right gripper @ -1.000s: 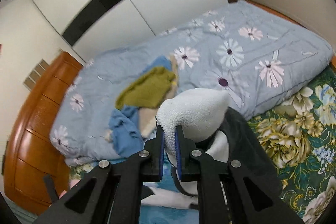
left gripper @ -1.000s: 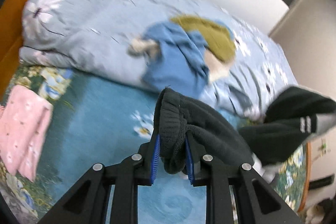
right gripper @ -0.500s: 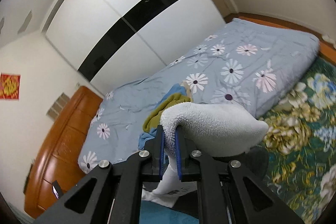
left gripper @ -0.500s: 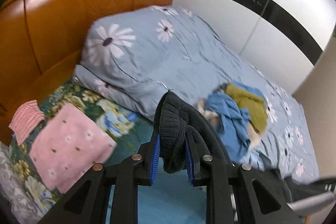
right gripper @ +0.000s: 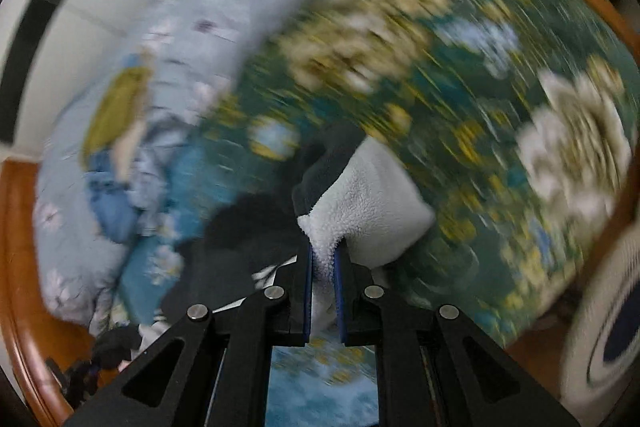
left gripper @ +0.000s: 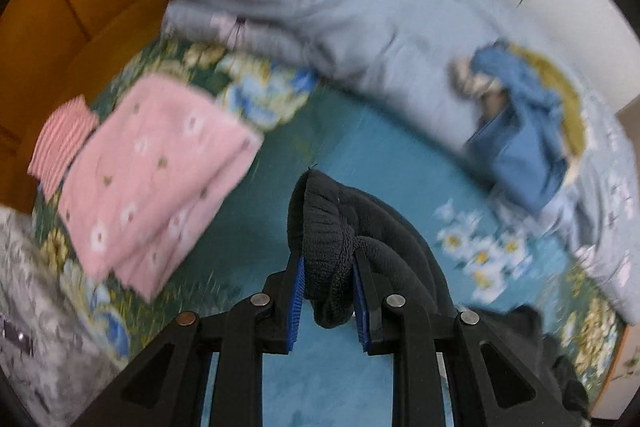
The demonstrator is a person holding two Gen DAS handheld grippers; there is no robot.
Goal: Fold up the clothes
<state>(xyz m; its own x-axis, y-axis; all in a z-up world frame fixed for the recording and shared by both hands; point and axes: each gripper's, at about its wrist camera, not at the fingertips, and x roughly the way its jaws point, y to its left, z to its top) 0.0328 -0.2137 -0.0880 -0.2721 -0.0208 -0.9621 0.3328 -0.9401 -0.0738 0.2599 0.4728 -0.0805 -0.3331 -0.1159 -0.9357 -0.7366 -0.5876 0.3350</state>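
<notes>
A black fleece garment with white lining is held between both grippers above the bed. My left gripper (left gripper: 326,269) is shut on its black ribbed cuff (left gripper: 320,223); the black cloth trails off to the lower right. In the right wrist view my right gripper (right gripper: 322,259) is shut on the white fleecy lining (right gripper: 372,203), with the black outer cloth (right gripper: 248,227) hanging to the left. A folded pink flowered garment (left gripper: 152,179) lies on the bed at the left, with a red striped piece (left gripper: 60,139) beside it.
A pile of blue and olive clothes (left gripper: 520,131) rests on the light blue flowered duvet (left gripper: 340,7). The teal and green floral bedsheet (left gripper: 380,155) spreads below. A wooden headboard (left gripper: 48,7) stands at the left; grey cloth (left gripper: 36,327) sits at the lower left.
Both grippers have swung downward toward the bed with the garment still held. The right view has turned fast from the wardrobe wall to the floral sheet and is blurred.
</notes>
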